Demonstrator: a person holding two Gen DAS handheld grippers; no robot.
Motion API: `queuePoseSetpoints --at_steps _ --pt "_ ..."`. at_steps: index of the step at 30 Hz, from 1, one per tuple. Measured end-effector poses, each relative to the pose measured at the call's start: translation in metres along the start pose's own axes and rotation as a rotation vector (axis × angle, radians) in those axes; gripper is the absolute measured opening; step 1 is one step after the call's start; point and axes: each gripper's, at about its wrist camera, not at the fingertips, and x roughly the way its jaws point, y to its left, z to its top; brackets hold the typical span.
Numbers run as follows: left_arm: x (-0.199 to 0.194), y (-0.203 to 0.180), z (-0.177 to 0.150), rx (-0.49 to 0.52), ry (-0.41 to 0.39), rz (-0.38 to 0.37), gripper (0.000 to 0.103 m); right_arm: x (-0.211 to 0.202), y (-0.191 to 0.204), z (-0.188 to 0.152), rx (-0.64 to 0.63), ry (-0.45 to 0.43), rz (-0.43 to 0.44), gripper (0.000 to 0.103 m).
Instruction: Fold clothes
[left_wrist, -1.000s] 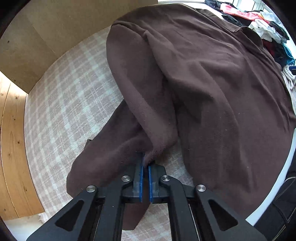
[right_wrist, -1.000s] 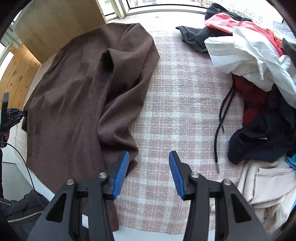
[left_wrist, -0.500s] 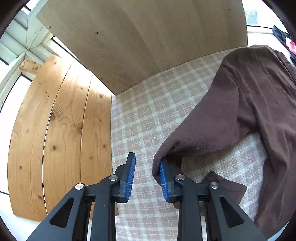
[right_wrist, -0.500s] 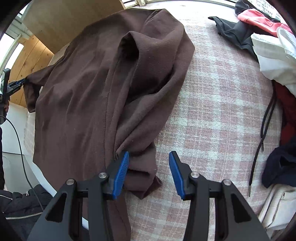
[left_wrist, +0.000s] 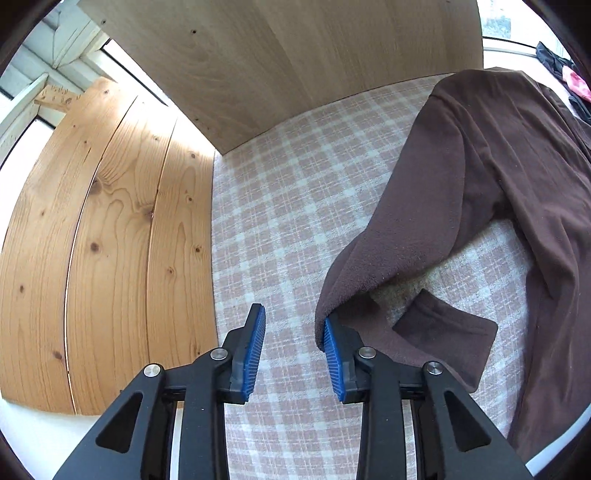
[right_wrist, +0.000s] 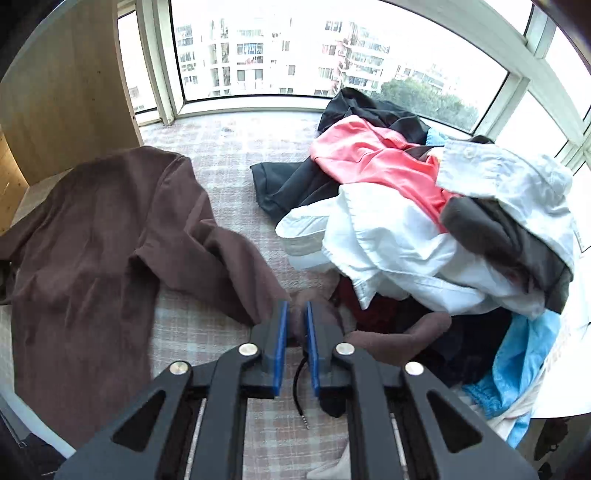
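Note:
A brown fleece garment (left_wrist: 480, 166) lies spread on the checked cloth (left_wrist: 288, 203). In the left wrist view its left sleeve (left_wrist: 388, 251) ends in a cuff that leans on the outside of my right finger. My left gripper (left_wrist: 293, 317) is open and its jaws are still opening, with only cloth-covered table between the blue pads. In the right wrist view the garment (right_wrist: 92, 240) fills the left side. Its other sleeve (right_wrist: 236, 266) rises to my right gripper (right_wrist: 295, 304), whose jaws are closing, and brown fabric is pinched between the pads.
A pile of mixed clothes (right_wrist: 424, 221) in white, coral, black and blue crowds the right side. A black cord (right_wrist: 299, 391) lies under the right gripper. An upright wooden panel (left_wrist: 295, 55) and pine boards (left_wrist: 103, 221) border the cloth on the left. Windows (right_wrist: 295, 55) stand behind.
My left gripper let go of the sleeve end, opened and moved toward the wooden boards. My right gripper closed from wide open onto the other sleeve end and lifted it toward the clothes pile.

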Motion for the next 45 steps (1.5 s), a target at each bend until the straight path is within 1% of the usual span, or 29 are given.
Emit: queuePoseSetpoints --at_steps 1,2,4,5,7,9,13,15,16,18,19,20,21,22,24,26,28,29,30,32,33,34,35,37,39,41,42,44,45 --pt "0.0 0.002 -0.001 -0.004 0.0 -0.006 0.031 0.004 0.011 -0.004 -0.027 0.012 -0.028 0.037" --pt "-0.001 0.002 -0.002 -0.006 0.001 -0.011 0.032 0.008 0.021 -0.008 -0.054 0.024 -0.057 0.039" --pt "-0.002 0.003 -0.003 -0.006 0.003 -0.017 0.033 0.016 0.045 -0.014 -0.112 0.021 -0.054 0.039" --pt "0.0 0.002 -0.003 0.004 0.012 -0.015 0.034 0.023 0.054 -0.013 -0.101 0.042 0.01 0.039" --pt "0.005 0.001 -0.003 0.028 0.033 -0.007 0.036 0.046 0.077 -0.009 -0.018 0.123 0.246 0.039" --pt "0.01 0.002 -0.004 0.04 0.056 -0.017 0.037 0.067 0.096 -0.002 0.056 0.171 0.367 0.039" --pt "0.022 0.005 -0.012 0.054 0.088 -0.043 0.038 0.103 0.128 0.022 0.051 0.188 0.36 0.039" --pt "0.028 0.01 -0.019 0.049 0.108 -0.06 0.04 0.118 0.137 0.032 0.061 0.22 0.341 0.039" --pt "0.029 0.014 -0.024 0.043 0.114 -0.071 0.041 0.122 0.141 0.036 0.039 0.221 0.322 0.039" --pt "0.027 0.021 -0.033 0.013 0.111 -0.095 0.041 0.121 0.145 0.042 -0.001 0.178 0.267 0.038" --pt "0.026 0.024 -0.037 -0.005 0.109 -0.103 0.041 0.119 0.145 0.045 -0.016 0.152 0.243 0.027" --pt "0.024 0.027 -0.042 -0.023 0.107 -0.11 0.041 0.117 0.141 0.048 -0.008 0.139 0.248 0.017" --pt "0.022 0.029 -0.045 -0.034 0.104 -0.108 0.041 0.116 0.135 0.05 0.009 0.139 0.262 0.004" --pt "0.02 0.031 -0.046 -0.044 0.099 -0.101 0.041 0.114 0.128 0.053 0.031 0.132 0.254 0.004" --pt "0.014 0.033 -0.043 -0.082 0.078 -0.108 0.039 0.108 0.114 0.056 0.05 0.103 0.183 0.004" --pt "0.004 0.019 -0.032 -0.083 0.03 -0.17 0.039 0.101 0.099 0.059 0.07 0.068 0.098 0.004" --pt "-0.002 -0.012 -0.016 -0.024 -0.011 -0.245 0.039 0.094 0.077 0.063 0.126 0.034 0.035 0.004" --pt "-0.002 -0.031 -0.007 0.014 -0.021 -0.284 0.04 0.091 0.068 0.063 0.17 0.04 0.06 0.004" --pt "0.0 -0.05 0.001 0.042 -0.021 -0.331 0.04 0.087 0.063 0.061 0.205 0.064 0.139 0.005" --pt "0.008 -0.084 0.018 0.087 -0.011 -0.422 0.04 0.09 0.063 0.055 0.232 0.165 0.274 0.013" --pt "0.013 -0.1 0.025 0.107 -0.004 -0.444 0.04 0.092 0.07 0.049 0.242 0.206 0.318 0.024" --pt "0.018 -0.114 0.031 0.131 0.002 -0.438 0.04 0.095 0.082 0.048 0.231 0.221 0.346 0.03" --pt "0.021 -0.126 0.035 0.164 -0.001 -0.401 0.04 0.093 0.094 0.042 0.199 0.218 0.342 0.03" --pt "0.024 -0.145 0.043 0.236 -0.015 -0.326 0.04 0.099 0.112 0.037 0.153 0.23 0.321 0.036" --pt "0.029 -0.15 0.049 0.273 -0.014 -0.301 0.042 0.116 0.121 0.038 0.181 0.262 0.346 0.037" --pt "0.034 -0.148 0.054 0.285 -0.01 -0.26 0.04 0.131 0.128 0.04 0.221 0.296 0.374 0.037" --pt "0.036 -0.147 0.054 0.288 -0.008 -0.265 0.04 0.136 0.132 0.041 0.224 0.304 0.365 0.038" --pt "0.036 -0.15 0.053 0.305 -0.006 -0.306 0.04 0.135 0.139 0.045 0.192 0.255 0.33 0.036" --pt "0.036 -0.152 0.052 0.315 -0.005 -0.328 0.04 0.133 0.142 0.045 0.164 0.238 0.316 0.031"
